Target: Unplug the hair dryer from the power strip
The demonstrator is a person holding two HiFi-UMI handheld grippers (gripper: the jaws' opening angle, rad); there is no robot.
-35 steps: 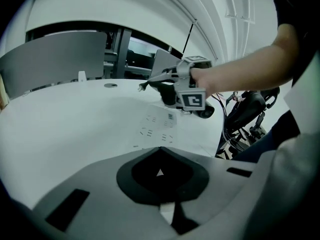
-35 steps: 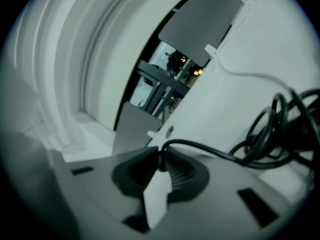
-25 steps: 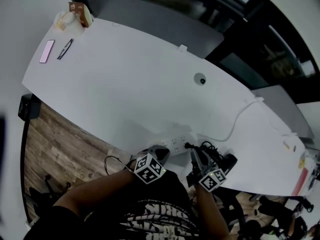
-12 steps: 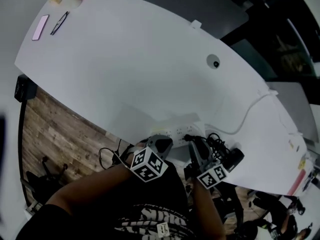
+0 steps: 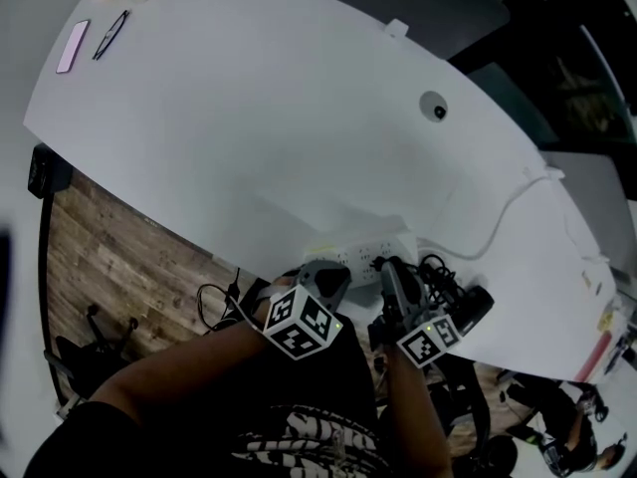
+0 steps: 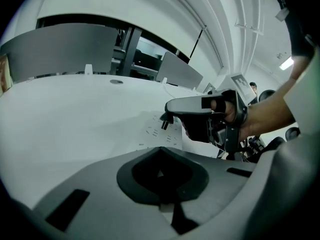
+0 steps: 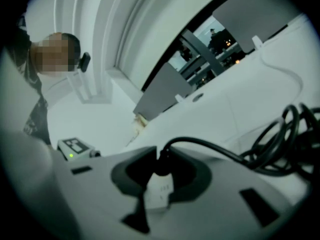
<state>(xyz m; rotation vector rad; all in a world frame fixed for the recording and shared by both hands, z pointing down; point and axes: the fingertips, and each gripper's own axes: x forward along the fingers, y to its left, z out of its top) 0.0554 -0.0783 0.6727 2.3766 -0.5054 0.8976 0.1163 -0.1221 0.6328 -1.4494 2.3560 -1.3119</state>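
My right claw (image 7: 161,178) is clenched on the black plug (image 7: 162,165) of the hair dryer, its jaws having just been closing with the plug between them. The plug's cord (image 7: 215,148) arches out of the jaws toward the right. From my left claw's view, that plug hangs at the right claw's tip just above the white power strip (image 6: 159,134). A short pin shows bare under it, so it looks to be out of the socket, though I cannot tell whether the pin's end still touches the strip. My left claw (image 6: 160,174) is clenched with nothing between its jaws. In the head view its tip sits at the left end of the strip, but whether it presses on the strip I cannot tell. The strip lies near the near edge of the white tabletop (image 5: 249,118), between my two claws. Just right of it lies the black cord in loose loops (image 5: 438,272), and the dark hair dryer (image 5: 470,309) rests at the near right, beside my right claw. A thin white cable (image 5: 498,229) runs from the strip's area toward the far right. Farther out, a small round port (image 5: 433,108) sits in the tabletop, and a pink flat slab (image 5: 72,46) lies at the far left corner.
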